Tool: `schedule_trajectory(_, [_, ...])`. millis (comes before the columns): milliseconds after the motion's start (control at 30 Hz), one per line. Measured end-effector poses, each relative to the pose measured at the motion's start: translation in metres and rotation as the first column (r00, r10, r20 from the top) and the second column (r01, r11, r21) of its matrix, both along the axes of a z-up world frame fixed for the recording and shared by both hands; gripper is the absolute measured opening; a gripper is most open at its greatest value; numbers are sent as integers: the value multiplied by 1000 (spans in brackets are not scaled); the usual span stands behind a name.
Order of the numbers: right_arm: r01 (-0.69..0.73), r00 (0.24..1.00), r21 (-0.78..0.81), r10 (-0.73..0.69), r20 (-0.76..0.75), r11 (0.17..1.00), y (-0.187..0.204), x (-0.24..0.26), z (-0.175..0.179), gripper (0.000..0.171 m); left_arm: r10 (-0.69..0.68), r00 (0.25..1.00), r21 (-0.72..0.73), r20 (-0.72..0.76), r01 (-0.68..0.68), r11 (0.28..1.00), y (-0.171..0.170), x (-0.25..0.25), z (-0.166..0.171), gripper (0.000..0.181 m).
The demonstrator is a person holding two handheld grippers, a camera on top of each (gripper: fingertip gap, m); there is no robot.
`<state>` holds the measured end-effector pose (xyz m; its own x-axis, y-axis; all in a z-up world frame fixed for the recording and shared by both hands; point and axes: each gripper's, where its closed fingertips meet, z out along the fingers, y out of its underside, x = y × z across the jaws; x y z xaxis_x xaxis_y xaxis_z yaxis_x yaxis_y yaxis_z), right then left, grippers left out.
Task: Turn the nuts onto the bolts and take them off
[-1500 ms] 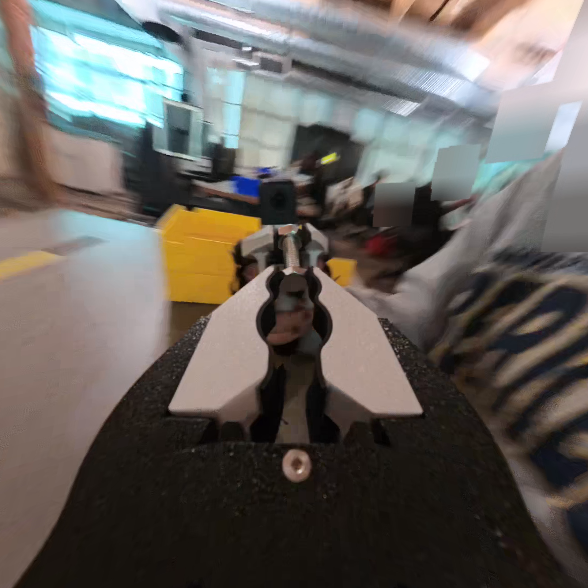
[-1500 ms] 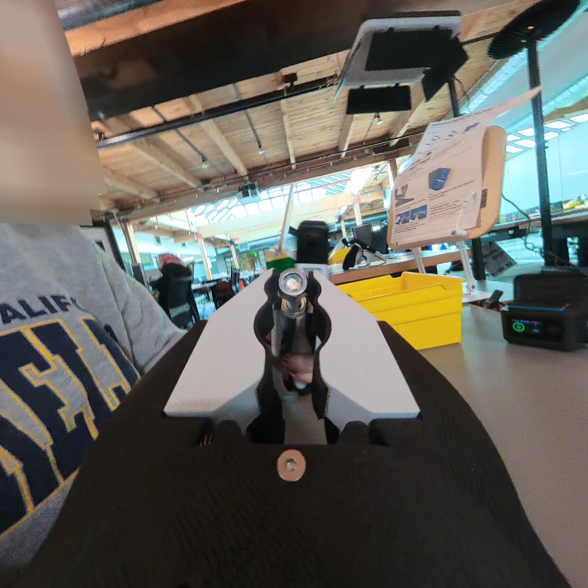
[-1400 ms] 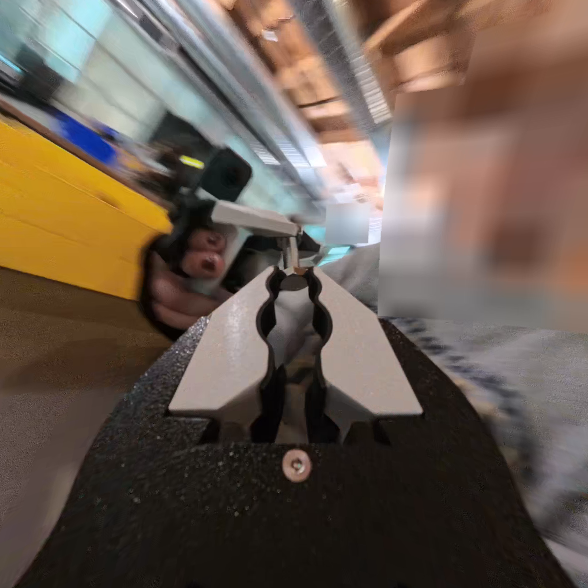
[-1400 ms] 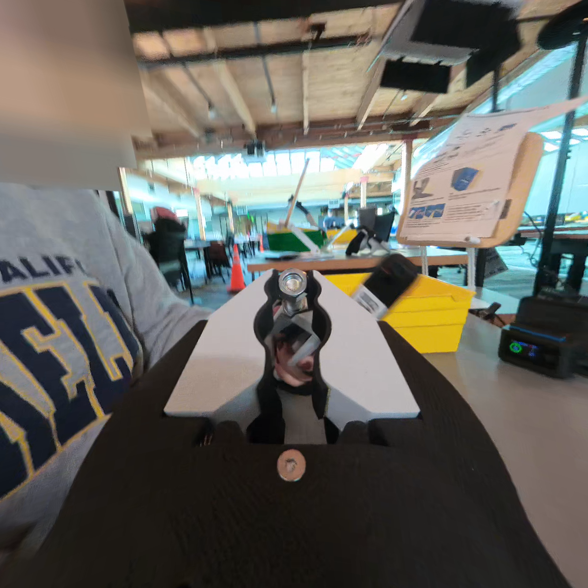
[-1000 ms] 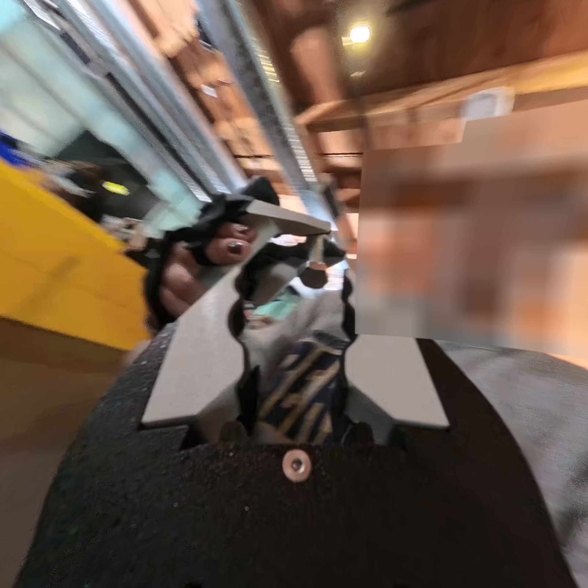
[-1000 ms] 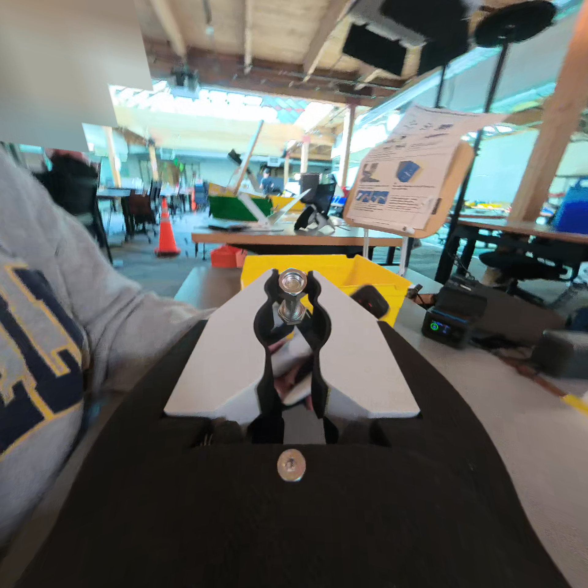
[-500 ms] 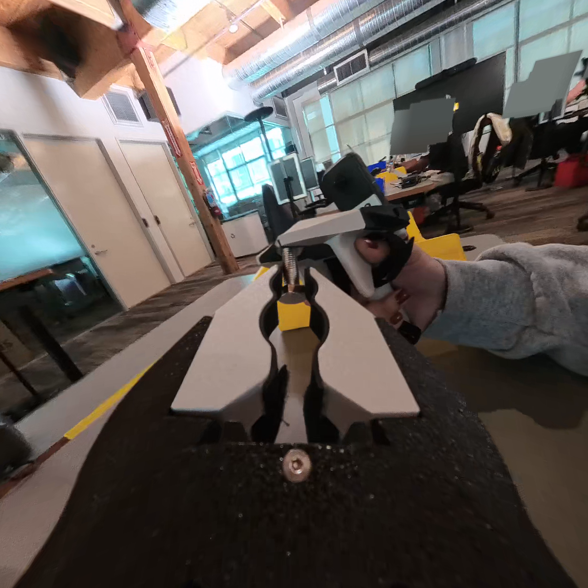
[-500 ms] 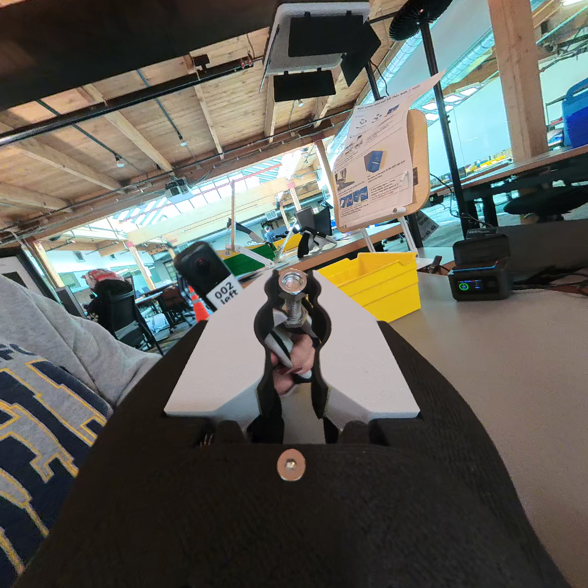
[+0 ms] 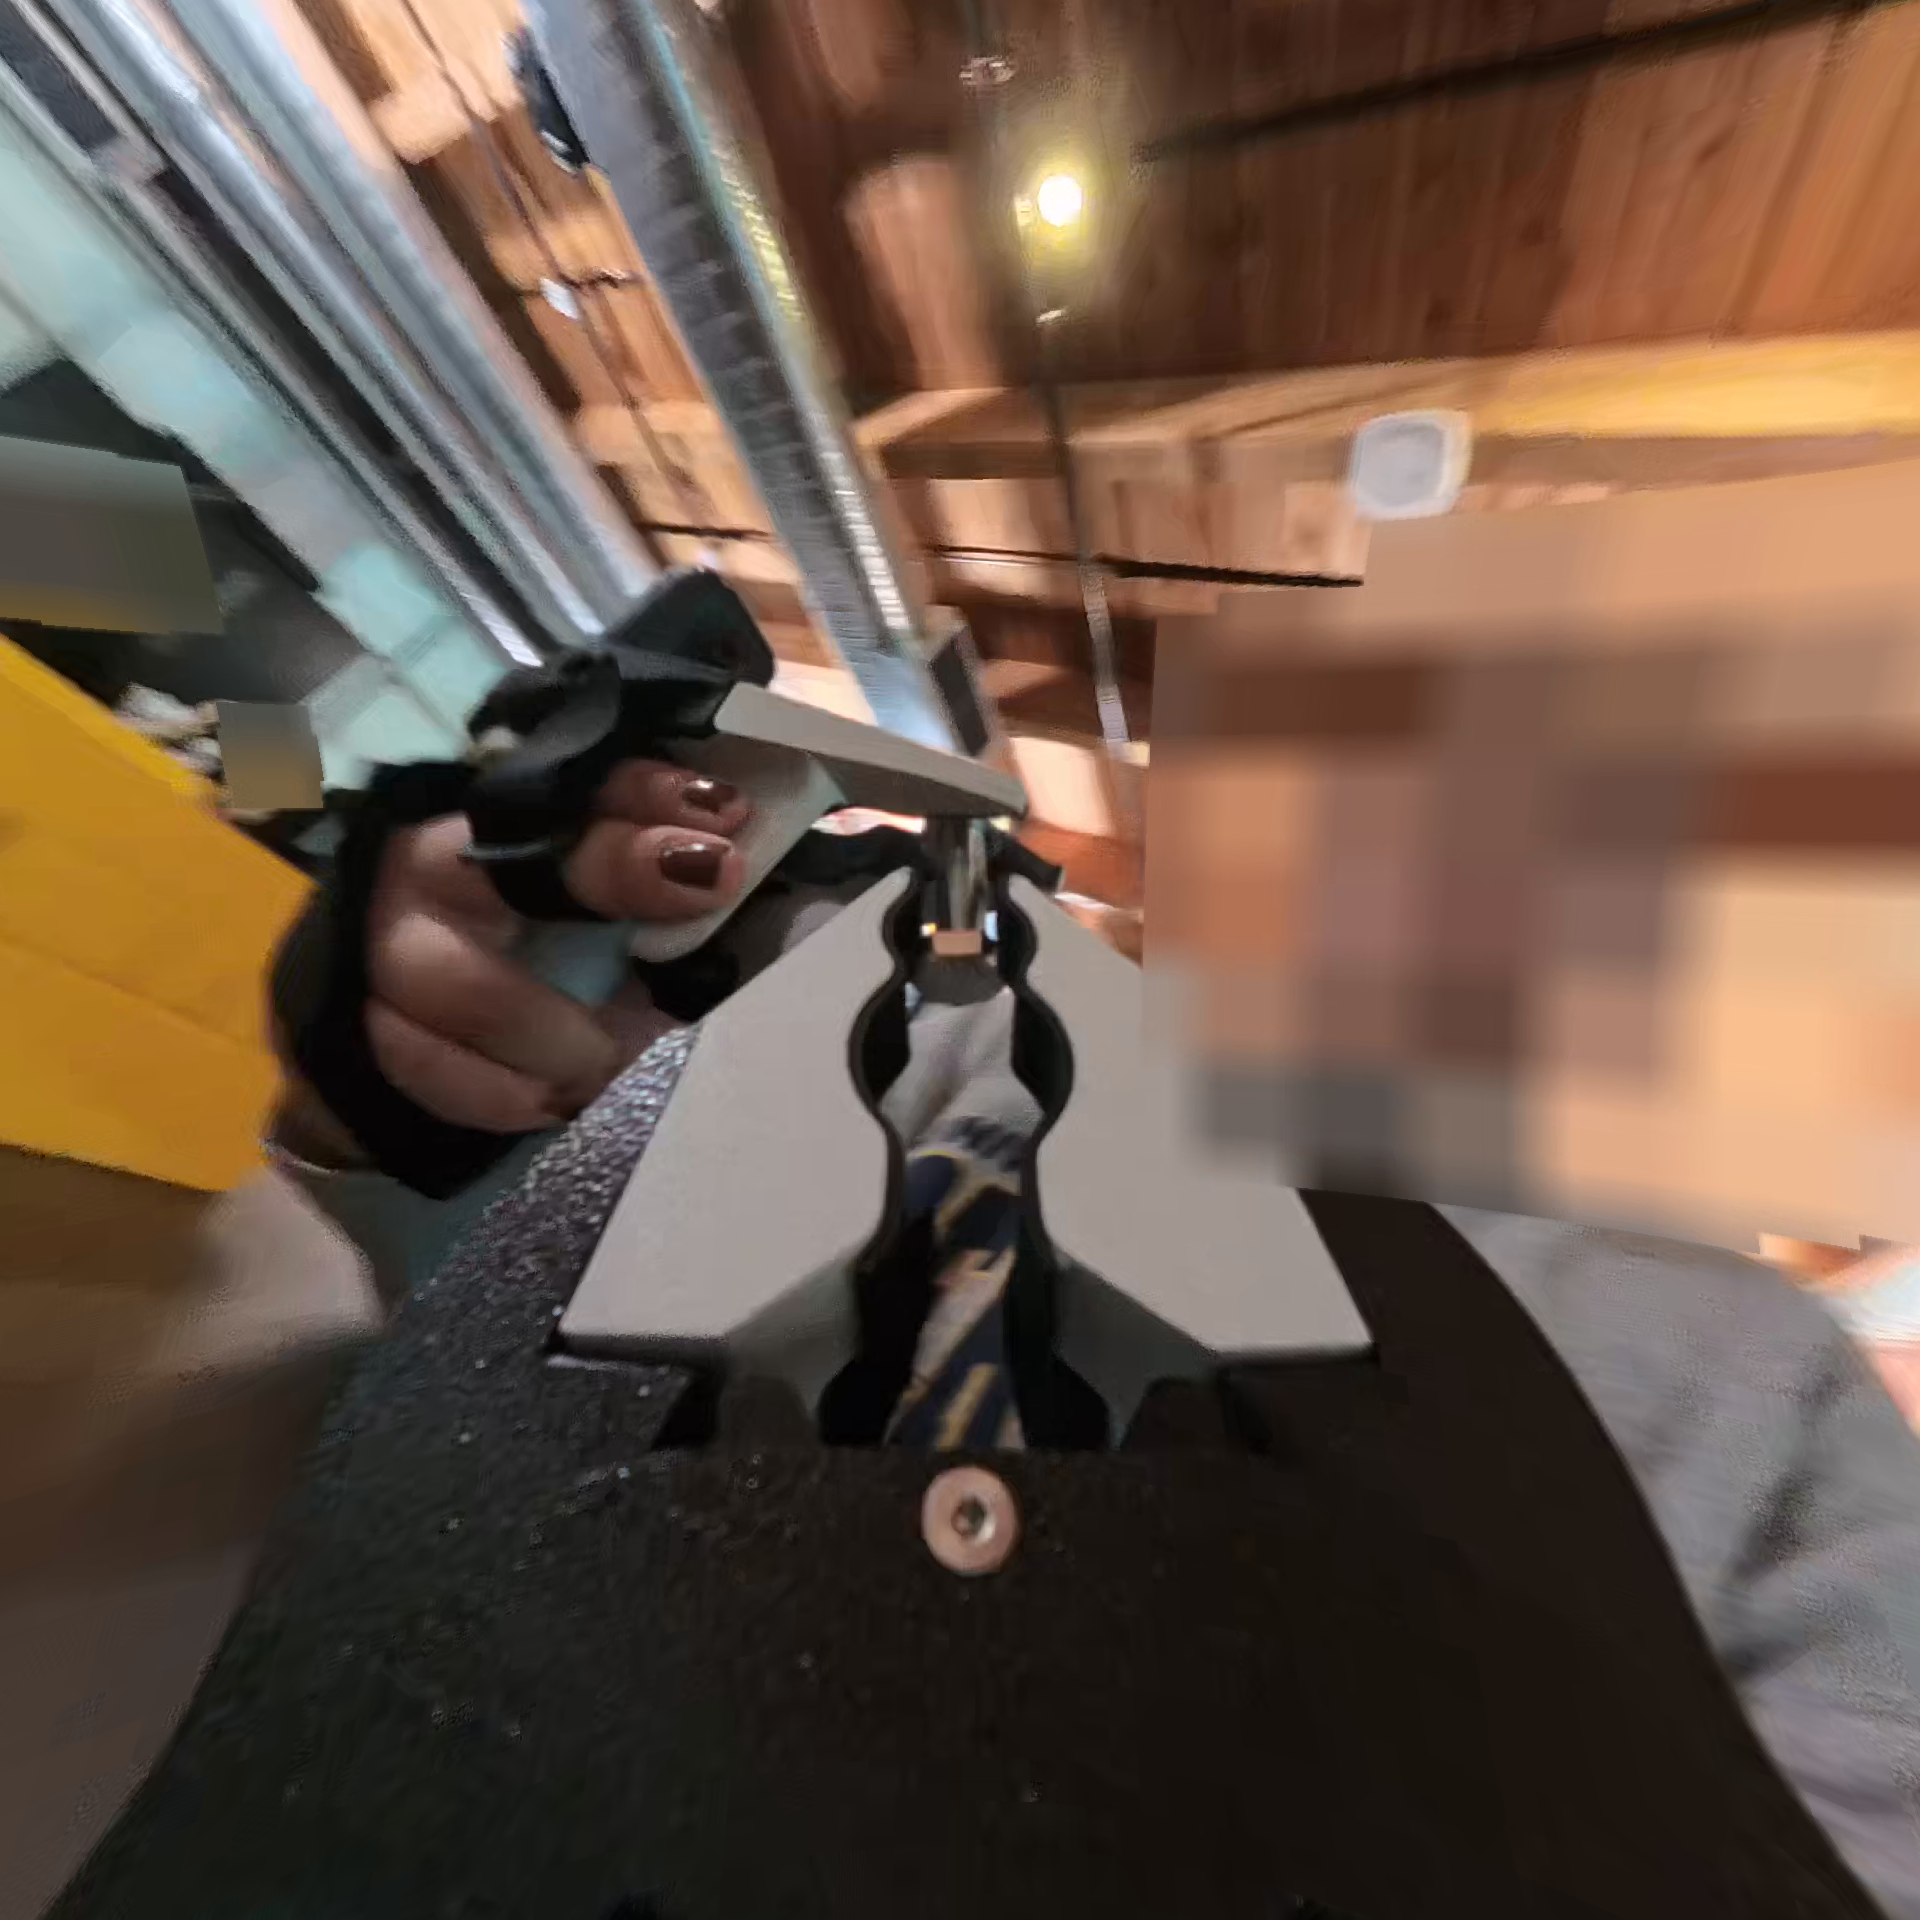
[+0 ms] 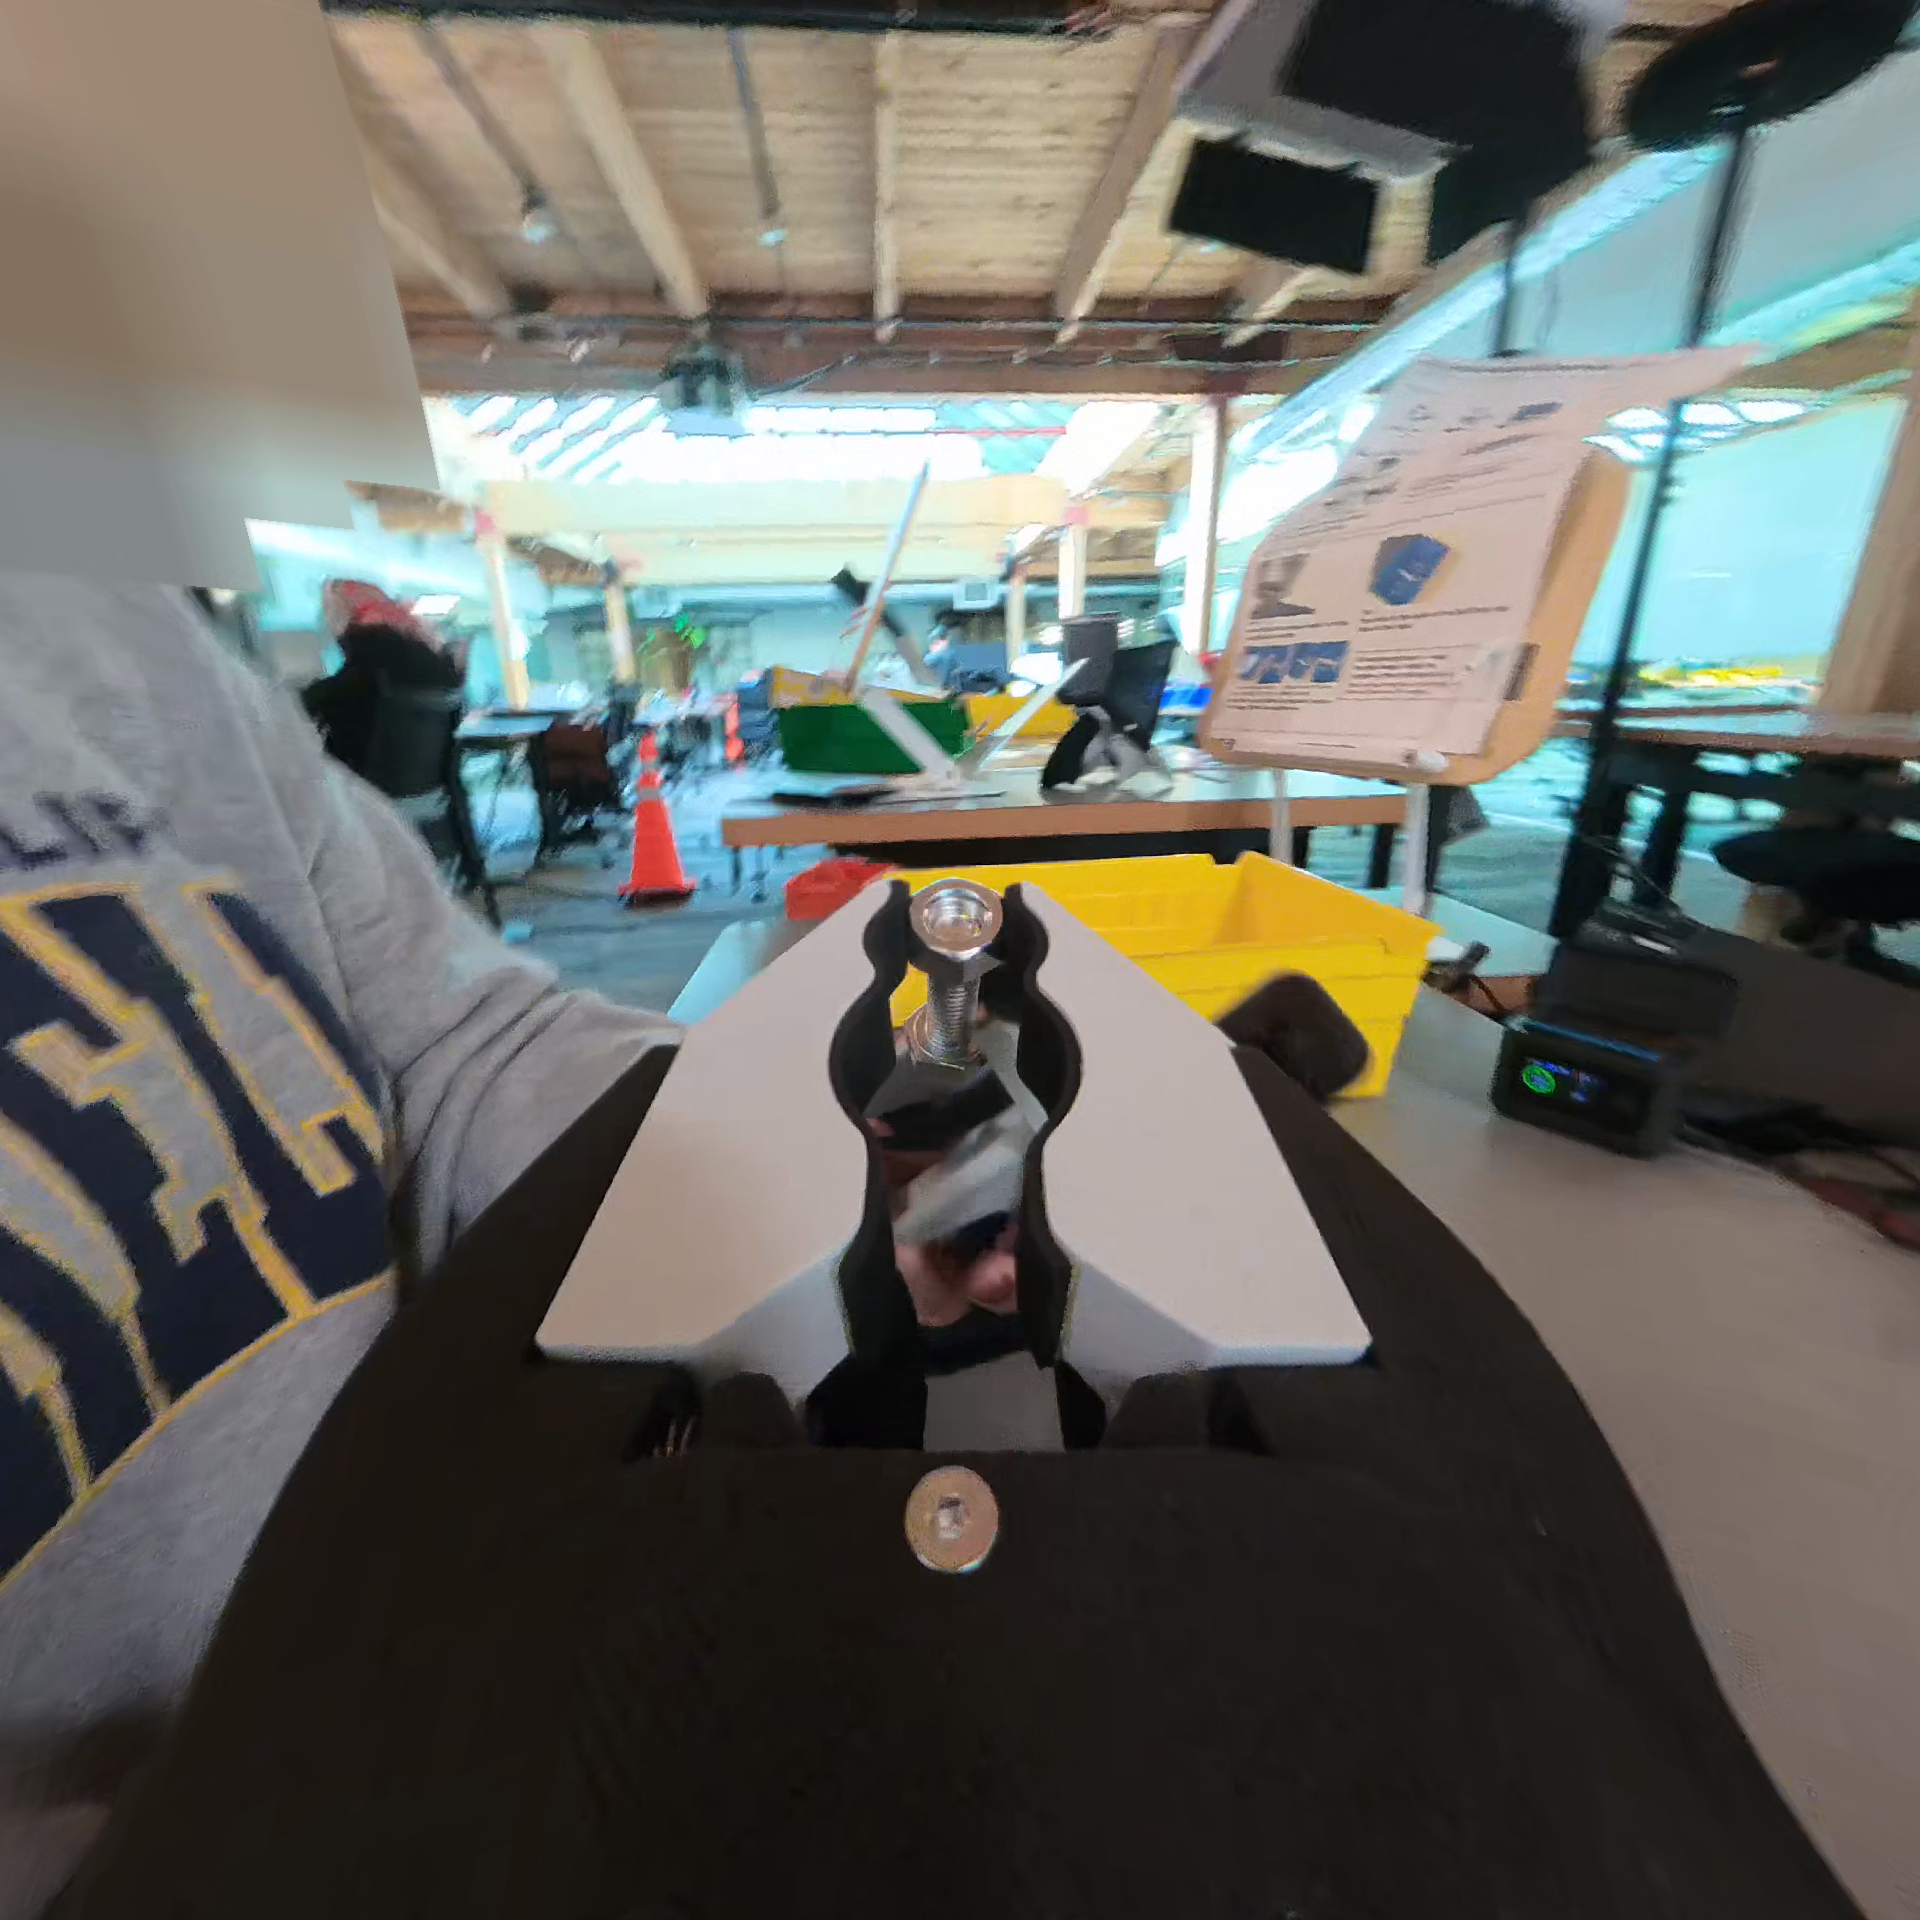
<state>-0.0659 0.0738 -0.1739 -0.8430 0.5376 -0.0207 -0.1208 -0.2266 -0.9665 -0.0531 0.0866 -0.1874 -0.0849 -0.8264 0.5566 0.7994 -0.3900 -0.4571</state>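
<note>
Two wrist views, both partly obscured. Left wrist view is motion-blurred and tilted up toward the wooden ceiling; mosaic patches cover much of its right side and a bit of the left.

Right tongs are clenched on the bolt: its round head sits in the notch at the tips, the threaded shank runs down through the gap between the two fingers. Nut sits on the thread below the head. Behind it, a blurred part of the other tool and a hand show through the slot; details hard to make out.

Left tongs are nearly closed at the tips around the lower end of the bolt. Whether they actually pinch the nut or the bolt there, cannot tell — too small and smeared. In that view the right tongs come in from the upper left, held by a hand in a black strap, bolt hanging from their tips into the left pair.

Yellow bin stands on the desk behind the right tongs; in the left view it is cut off at the left edge. Grey sweatshirt fills the left of the right view.
</note>
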Motion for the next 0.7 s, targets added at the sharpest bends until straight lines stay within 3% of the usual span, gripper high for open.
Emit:
schedule_trajectory(67, [65, 997, -80, -61, 50, 995, 15, -10, -3, 16, 215, 958, -44, -187, -227, 973, 16, -7, -13, 54])
schedule_trajectory(100, [93, 994, -116, -85, 70, 989, 22, -14, -3, 16, 333, 888, -26, -319, -359, 933, 23, -11, -21, 62])
schedule_trajectory(133, [120, 990, -150, -106, 93, 981, 28, -18, -3, 17, 450, 767, 30, -458, -492, 870, 29, -17, -30, 64])
schedule_trajectory(200, [135, 986, -191, -113, 121, 972, 35, -23, -4, 17, 606, 414, 225, -679, -669, 709, 35, -28, -42, 67])
schedule_trajectory(267, [136, 983, -206, -107, 148, 969, 36, -26, -8, 16, 679, 110, 428, -725, -701, 571, 34, -31, -39, 69])
schedule_trajectory(300, [131, 983, -210, -99, 155, 969, 34, -27, -9, 16, 704, 32, 488, -709, -698, 524, 33, -30, -35, 67])
schedule_trajectory(400, [109, 983, -232, -71, 167, 967, 30, -28, -11, 16, 723, -39, 536, -689, -699, 473, 32, -29, -30, 58])
schedule_trajectory(500, [84, 984, -254, -41, 171, 963, 26, -27, -12, 16, 751, -41, 529, -659, -735, 424, 26, -39, -23, 53])
schedule_trajectory(700, [77, 983, -287, -24, 181, 955, 25, -30, -12, 17, 792, 73, 457, -607, -783, 422, 17, -51, -14, 51])
